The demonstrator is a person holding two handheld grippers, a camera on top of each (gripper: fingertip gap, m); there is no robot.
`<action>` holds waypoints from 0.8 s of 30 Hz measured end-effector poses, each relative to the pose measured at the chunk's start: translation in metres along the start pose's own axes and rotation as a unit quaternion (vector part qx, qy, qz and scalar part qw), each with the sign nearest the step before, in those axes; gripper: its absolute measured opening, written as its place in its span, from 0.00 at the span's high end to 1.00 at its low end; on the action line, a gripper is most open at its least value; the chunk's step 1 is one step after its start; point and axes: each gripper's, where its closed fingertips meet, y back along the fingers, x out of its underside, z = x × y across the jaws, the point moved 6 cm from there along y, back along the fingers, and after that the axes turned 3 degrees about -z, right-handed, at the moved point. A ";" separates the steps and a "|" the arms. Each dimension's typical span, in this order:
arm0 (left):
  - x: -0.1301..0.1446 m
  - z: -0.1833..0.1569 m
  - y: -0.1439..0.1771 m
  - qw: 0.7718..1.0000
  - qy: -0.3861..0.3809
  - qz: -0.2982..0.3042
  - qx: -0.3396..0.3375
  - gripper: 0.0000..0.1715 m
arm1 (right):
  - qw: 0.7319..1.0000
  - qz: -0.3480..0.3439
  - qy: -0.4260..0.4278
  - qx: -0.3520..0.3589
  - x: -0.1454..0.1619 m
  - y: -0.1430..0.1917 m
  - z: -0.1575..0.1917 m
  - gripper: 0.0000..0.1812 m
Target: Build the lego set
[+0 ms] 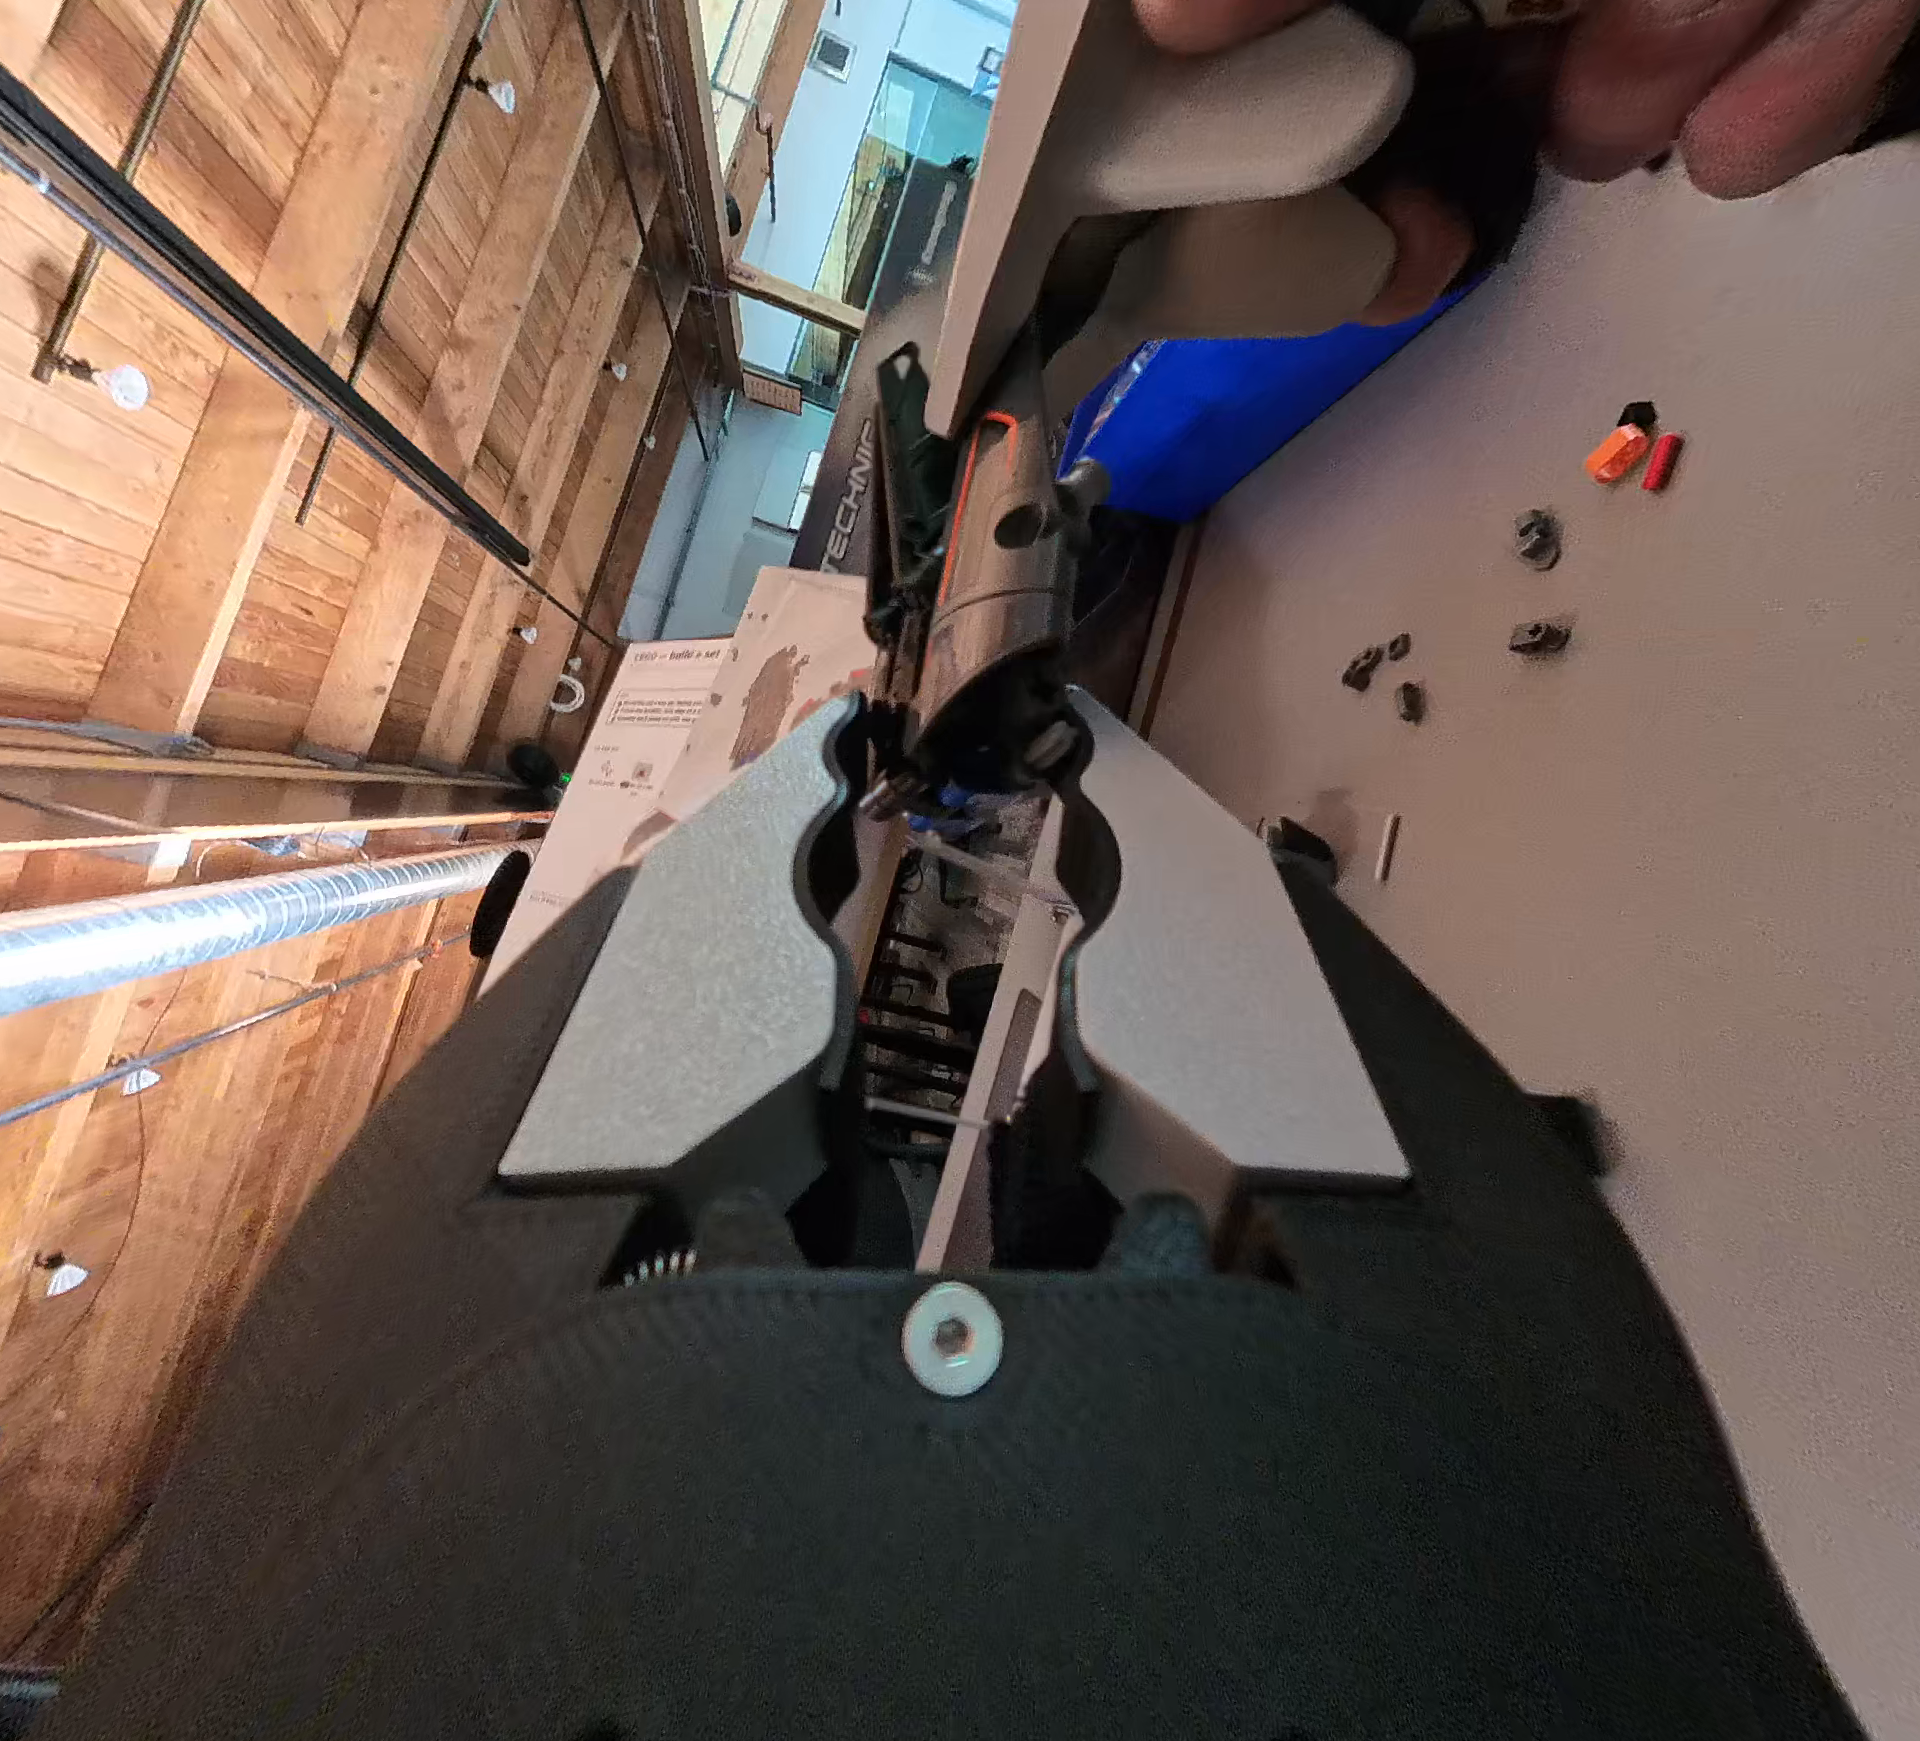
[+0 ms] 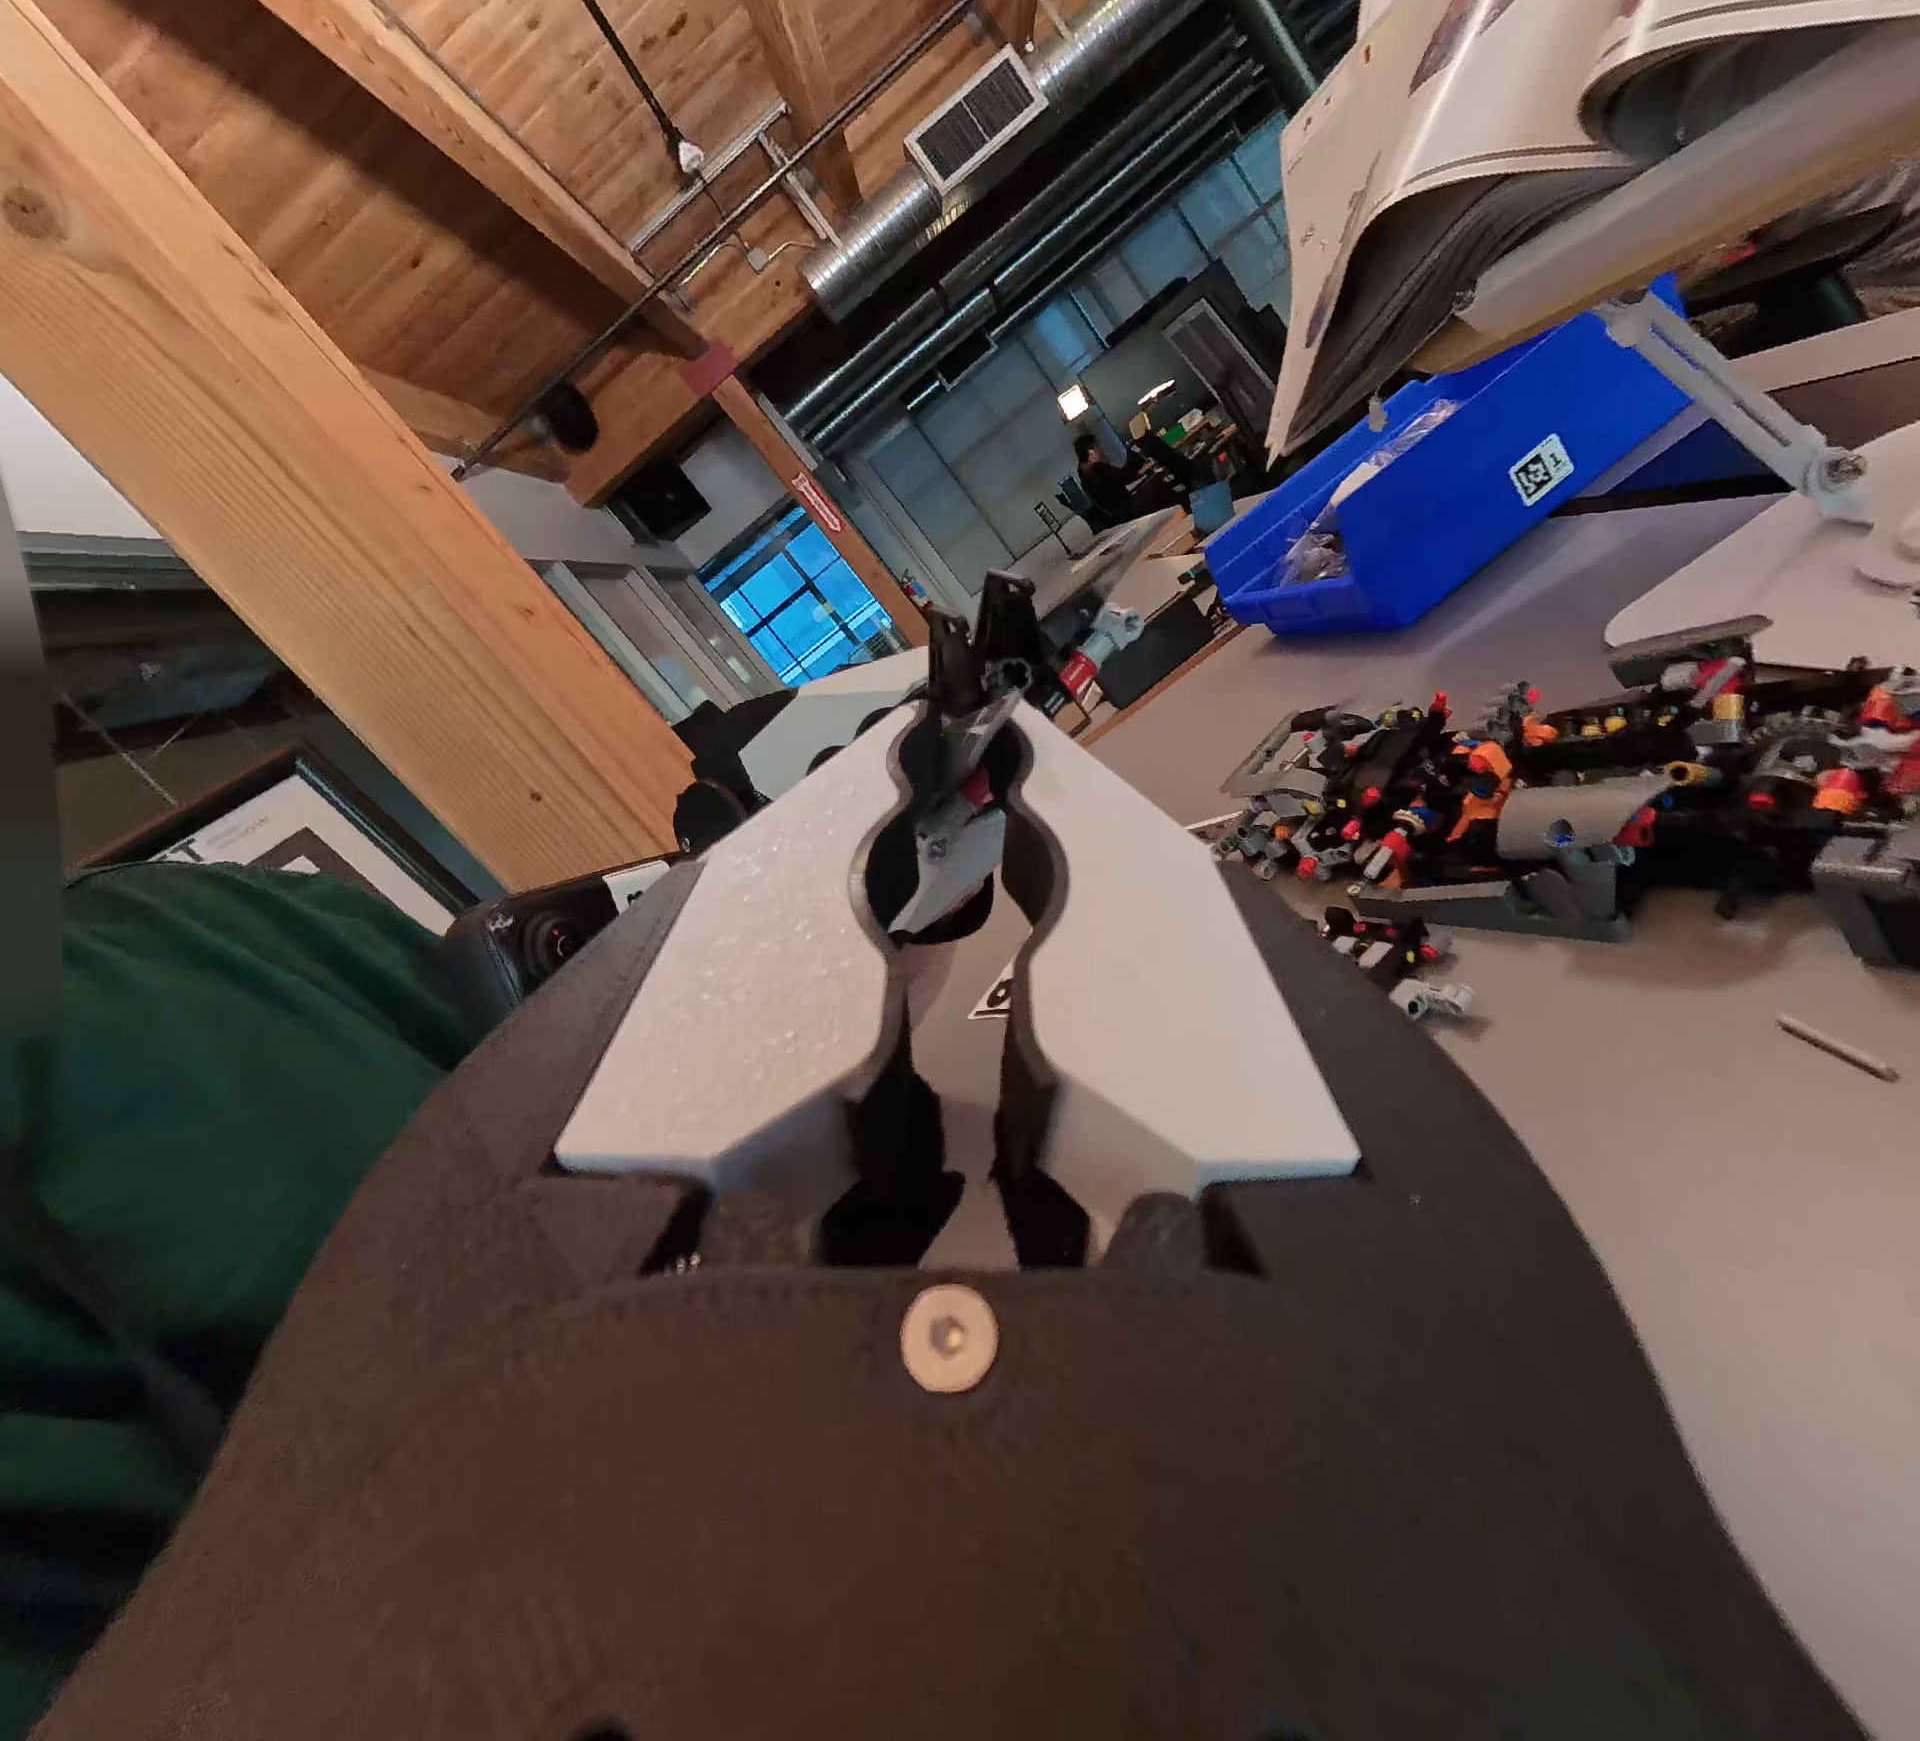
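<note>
Both held up above the table, left gripper and right gripper pinching one small grey-black sub-assembly; large model partly built nearby, loose pieces remaining.

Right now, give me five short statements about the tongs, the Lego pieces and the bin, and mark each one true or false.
1. The left tongs grip a grey and black Lego sub-assembly. True.
2. The right tongs are wide open and hold nothing. False: they pinch a small grey and black part.
3. The bin on the table is red. False: it is blue.
4. A large part-built model lies on the table. True.
5. An open instruction booklet rests on a stand above the bin. True.
</note>
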 end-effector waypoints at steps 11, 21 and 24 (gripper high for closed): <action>0.017 0.004 0.013 0.999 0.024 0.003 -0.033 0.75 | 1.000 0.012 -0.001 -0.008 0.001 -0.025 0.002 0.98; 0.024 0.011 0.026 0.997 0.067 -0.004 -0.042 0.78 | 1.000 0.010 -0.018 -0.018 0.004 -0.040 0.003 0.98; 0.025 0.010 0.030 0.997 0.077 -0.011 -0.028 0.73 | 1.000 0.008 -0.018 -0.017 0.005 -0.042 0.003 1.00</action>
